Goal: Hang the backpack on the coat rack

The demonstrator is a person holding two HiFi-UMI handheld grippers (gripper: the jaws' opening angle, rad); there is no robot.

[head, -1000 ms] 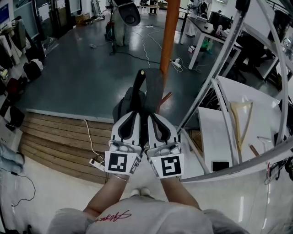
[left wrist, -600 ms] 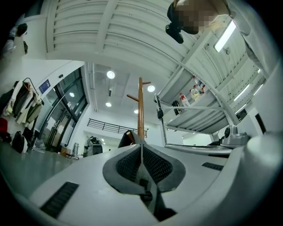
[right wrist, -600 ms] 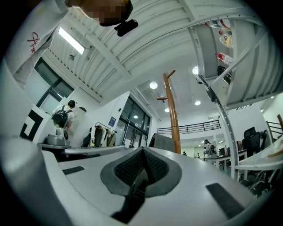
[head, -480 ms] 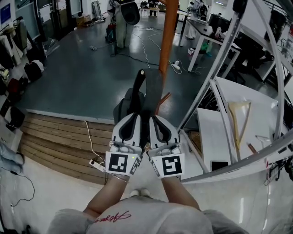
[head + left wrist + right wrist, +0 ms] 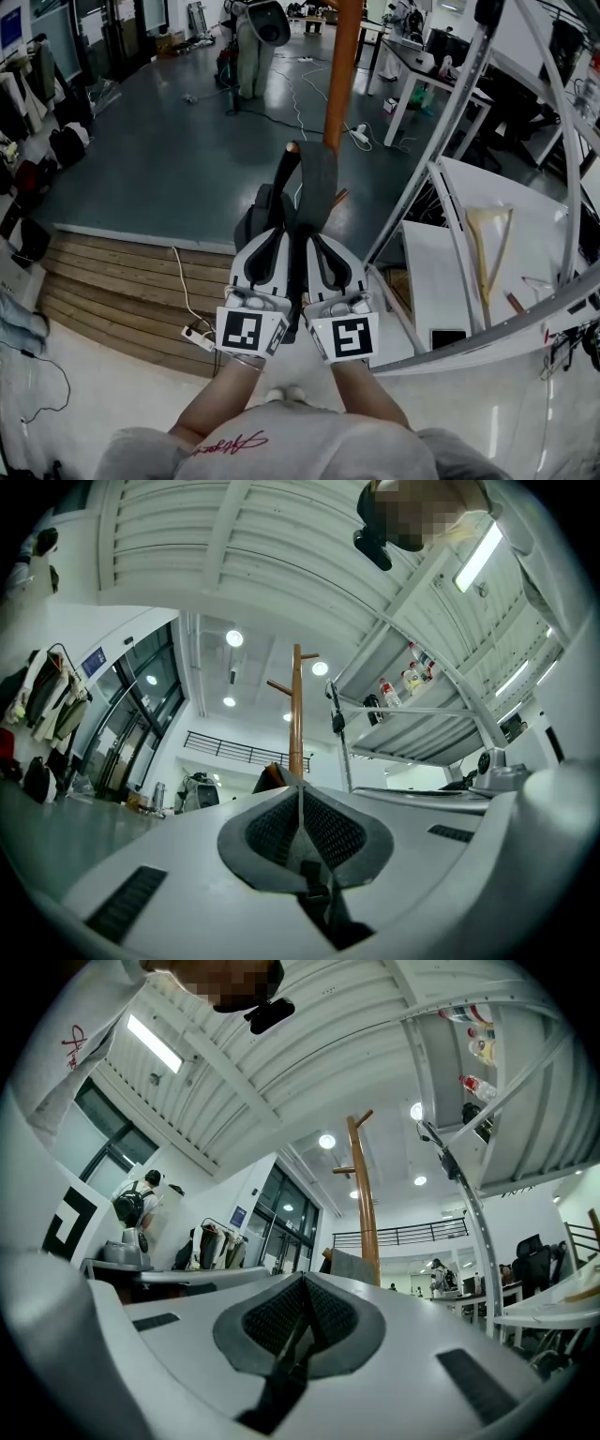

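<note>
A dark grey floor [image 5: 169,141] fills the far half of the head view, with a slanting metal frame [image 5: 450,141] and white tables [image 5: 525,216] on the right. Wooden steps [image 5: 112,281] run along the near left. An orange-brown coat rack [image 5: 343,66] stands at far centre, its pegs showing high in the left gripper view [image 5: 296,714] and the right gripper view [image 5: 361,1194].

The backpack [image 5: 255,217], dark grey, is not on the rack. It hangs just beyond the two grippers, on the near side of the pole, with its body low and to the left. A broad grey strap [image 5: 319,183] is lifted up beside the pole. Whether it touches the pole cannot be told.

The left gripper [image 5: 277,234] and right gripper [image 5: 315,238] are held side by side at near centre, both pointing toward the rack. The left gripper [image 5: 300,791] has its jaws pressed together on a thin buckled strap [image 5: 314,885]. The right gripper [image 5: 302,1281] pinches a dark strap [image 5: 281,1372] between closed jaws.

A pale wooden hanger [image 5: 492,244] lies on the right table, a phone [image 5: 451,339] nearer on it, and a power strip [image 5: 199,335] sits on the floor by the steps.
</note>
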